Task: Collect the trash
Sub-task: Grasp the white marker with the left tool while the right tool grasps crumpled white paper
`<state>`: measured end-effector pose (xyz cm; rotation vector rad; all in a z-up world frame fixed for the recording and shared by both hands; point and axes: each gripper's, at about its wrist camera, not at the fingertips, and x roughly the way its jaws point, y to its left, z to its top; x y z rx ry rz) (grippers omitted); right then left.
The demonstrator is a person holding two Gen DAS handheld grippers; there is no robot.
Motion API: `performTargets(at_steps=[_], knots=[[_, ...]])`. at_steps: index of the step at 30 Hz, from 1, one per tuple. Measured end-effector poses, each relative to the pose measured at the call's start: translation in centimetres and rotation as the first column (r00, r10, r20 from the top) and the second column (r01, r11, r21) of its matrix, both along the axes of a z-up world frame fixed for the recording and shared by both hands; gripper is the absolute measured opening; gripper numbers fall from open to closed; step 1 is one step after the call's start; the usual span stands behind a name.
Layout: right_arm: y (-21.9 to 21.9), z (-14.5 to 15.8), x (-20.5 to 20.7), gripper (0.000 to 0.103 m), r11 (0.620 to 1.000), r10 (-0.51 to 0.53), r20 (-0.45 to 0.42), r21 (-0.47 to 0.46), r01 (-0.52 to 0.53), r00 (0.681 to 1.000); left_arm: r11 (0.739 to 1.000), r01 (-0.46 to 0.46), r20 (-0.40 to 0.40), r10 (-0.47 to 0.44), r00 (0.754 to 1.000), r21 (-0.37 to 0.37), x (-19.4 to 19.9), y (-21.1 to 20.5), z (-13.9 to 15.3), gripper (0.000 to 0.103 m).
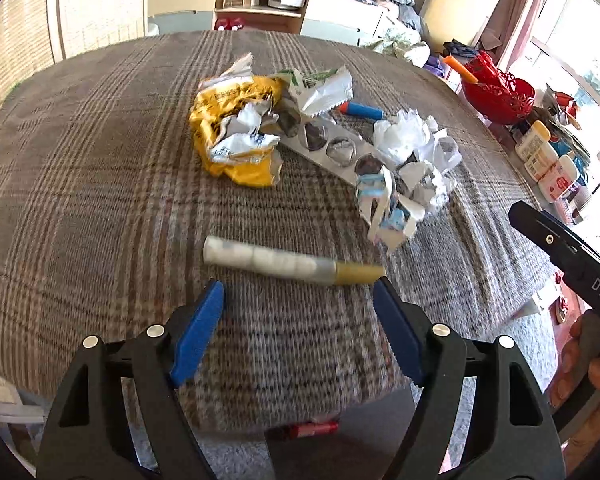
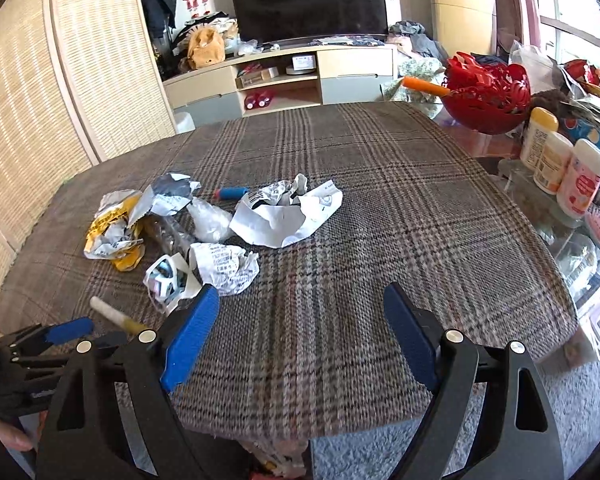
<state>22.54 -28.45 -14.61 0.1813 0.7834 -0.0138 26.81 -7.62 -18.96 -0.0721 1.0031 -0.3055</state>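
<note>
Left claw: my blue pads stand apart, nothing between them, over the near edge of the table.
Yellow wrapper: crumpled, at the left of the trash heap, on the checked cloth.
White tube: it lies flat just beyond my left claw, with a yellow end at the right; not touched.
Foil tray: it lies between the yellow wrapper and the white papers.
Blue stick: behind the tray.
White papers: crumpled, at the right of the heap.
Right claw: pads also apart, empty, over bare cloth, the heap at its left.
Red basket: on the side table far right, beside some bottles.
</note>
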Motion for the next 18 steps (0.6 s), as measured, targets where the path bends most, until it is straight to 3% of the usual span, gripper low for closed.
performTargets(at_steps=[4,7,11,18], knots=[[0.4,-0.5,1.1,0.084,1.000,0.024,-0.005,-0.009,-0.024,1.000,0.998,-0.018,-0.015,0.017,1.000,-0.056,1.6,0.2,0.0,0.072],[1.3,-1.2,2.2,0.076,0.998,0.066,-0.025,-0.006,-0.066,0.997,0.998,-0.028,-0.015,0.027,1.000,-0.064,2.7,0.1,0.0,0.069],[2.4,-1.9,3.4,0.071,0.995,0.102,-0.038,0.006,-0.102,0.994,0.999,-0.025,0.000,0.025,1.000,-0.032,3.7,-0.4,0.0,0.052],[3.8,-3.1,5.3,0.059,0.990,0.140,-0.053,0.021,-0.139,0.989,0.999,0.006,0.048,-0.009,0.999,0.049,4.8,-1.7,-0.2,0.043]])
